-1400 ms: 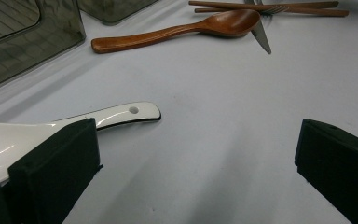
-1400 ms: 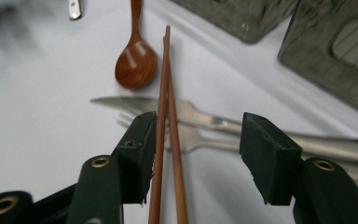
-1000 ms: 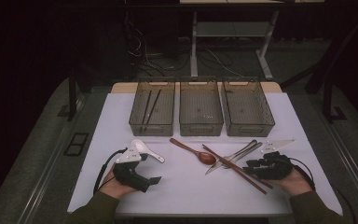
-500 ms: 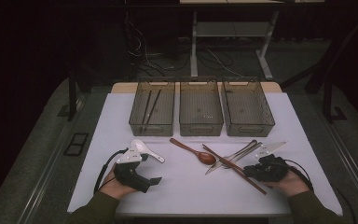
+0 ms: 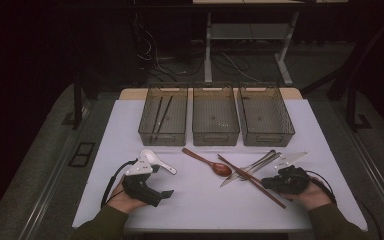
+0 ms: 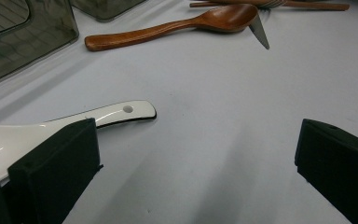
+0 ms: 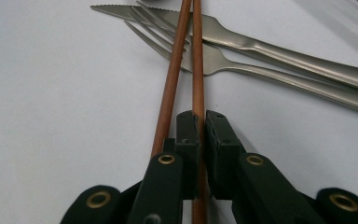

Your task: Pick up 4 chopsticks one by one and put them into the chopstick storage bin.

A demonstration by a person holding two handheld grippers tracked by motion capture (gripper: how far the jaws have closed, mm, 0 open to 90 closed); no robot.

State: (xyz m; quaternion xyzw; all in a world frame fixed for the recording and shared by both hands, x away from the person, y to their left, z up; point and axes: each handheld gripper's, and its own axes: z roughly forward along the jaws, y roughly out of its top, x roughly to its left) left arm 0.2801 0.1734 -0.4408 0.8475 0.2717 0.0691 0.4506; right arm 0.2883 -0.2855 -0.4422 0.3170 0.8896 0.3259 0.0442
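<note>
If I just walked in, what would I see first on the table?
Probably the right tool, shut on one of two brown chopsticks that lie across a fork and knife near the table's front right. Next, the white spoon beside the open left tool at the front left. Three dark bins line the far side, and a wooden spoon lies in the middle.

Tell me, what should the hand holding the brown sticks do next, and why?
Probably lift a little. The right hand-held gripper is shut on one chopstick, while the second chopstick lies just outside its jaws. Both cross the fork and knife, so sliding might drag them.
</note>
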